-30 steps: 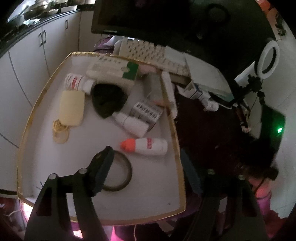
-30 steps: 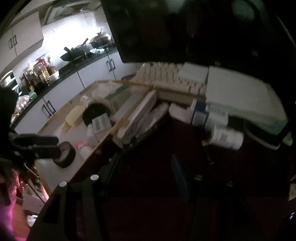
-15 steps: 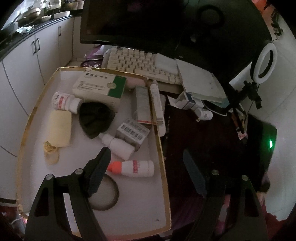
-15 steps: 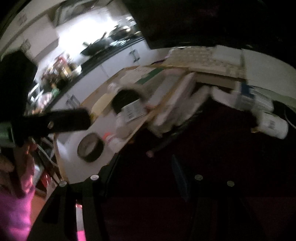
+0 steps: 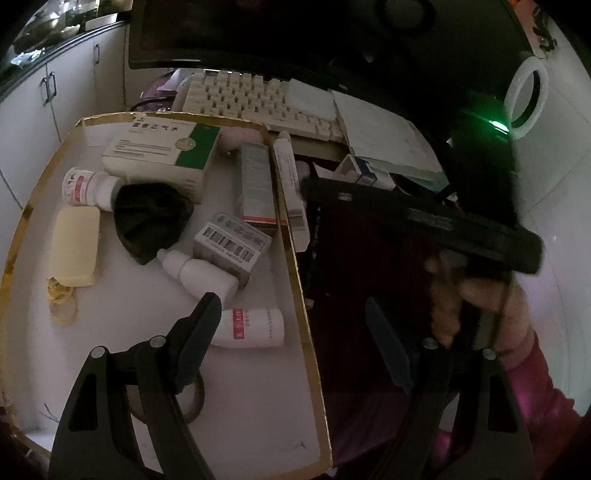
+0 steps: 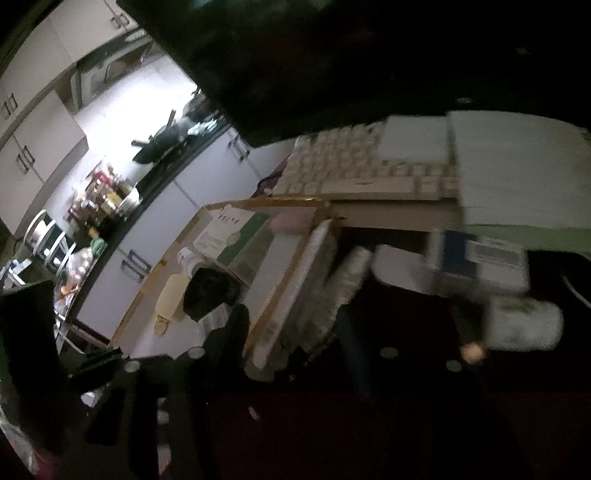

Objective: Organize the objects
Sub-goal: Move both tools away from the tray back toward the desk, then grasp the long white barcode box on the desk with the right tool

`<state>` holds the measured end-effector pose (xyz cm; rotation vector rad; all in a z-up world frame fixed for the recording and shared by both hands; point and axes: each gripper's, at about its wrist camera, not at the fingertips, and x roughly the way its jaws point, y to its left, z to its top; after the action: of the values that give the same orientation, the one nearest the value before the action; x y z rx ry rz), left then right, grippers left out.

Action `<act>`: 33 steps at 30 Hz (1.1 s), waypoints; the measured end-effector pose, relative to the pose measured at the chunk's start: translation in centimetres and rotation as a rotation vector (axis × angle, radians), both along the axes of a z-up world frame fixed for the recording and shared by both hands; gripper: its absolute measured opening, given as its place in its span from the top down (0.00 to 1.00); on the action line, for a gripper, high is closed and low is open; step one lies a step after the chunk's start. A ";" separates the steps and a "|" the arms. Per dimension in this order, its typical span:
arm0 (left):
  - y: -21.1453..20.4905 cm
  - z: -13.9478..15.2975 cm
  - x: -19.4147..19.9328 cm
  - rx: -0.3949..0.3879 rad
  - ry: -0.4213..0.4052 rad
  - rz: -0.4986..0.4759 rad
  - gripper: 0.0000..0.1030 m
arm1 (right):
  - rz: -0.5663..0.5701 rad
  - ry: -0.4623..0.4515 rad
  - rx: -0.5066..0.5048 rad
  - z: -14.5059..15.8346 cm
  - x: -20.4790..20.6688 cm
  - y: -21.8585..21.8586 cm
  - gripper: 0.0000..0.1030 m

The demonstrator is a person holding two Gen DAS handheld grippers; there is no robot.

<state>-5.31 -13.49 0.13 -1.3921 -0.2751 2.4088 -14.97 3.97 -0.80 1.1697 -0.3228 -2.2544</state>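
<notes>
Right gripper (image 6: 295,332) jaws apart, just been closing, empty, nosing at long white box (image 5: 291,188) leaning on tray rim (image 5: 295,258); left gripper (image 5: 291,321) apart (idle); square up before clamping

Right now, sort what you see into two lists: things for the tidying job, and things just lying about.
Job:
tray
green-white box
barcode box
dropper bottle
red-label bottle
tape roll
black cloth
blue-white box

Lying about:
keyboard
monitor
ring light

Barcodes on small box (image 5: 231,245), print illegible
</notes>
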 end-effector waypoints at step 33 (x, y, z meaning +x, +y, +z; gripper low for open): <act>5.0 0.6 -0.7 -0.047 -0.014 -0.108 0.21 | 0.124 0.168 0.524 -2.3 1.9 0.5 0.87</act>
<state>-6.01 -8.53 0.73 -1.4075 -0.1432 2.3323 -13.09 4.44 -3.11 1.1925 0.4212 -2.3739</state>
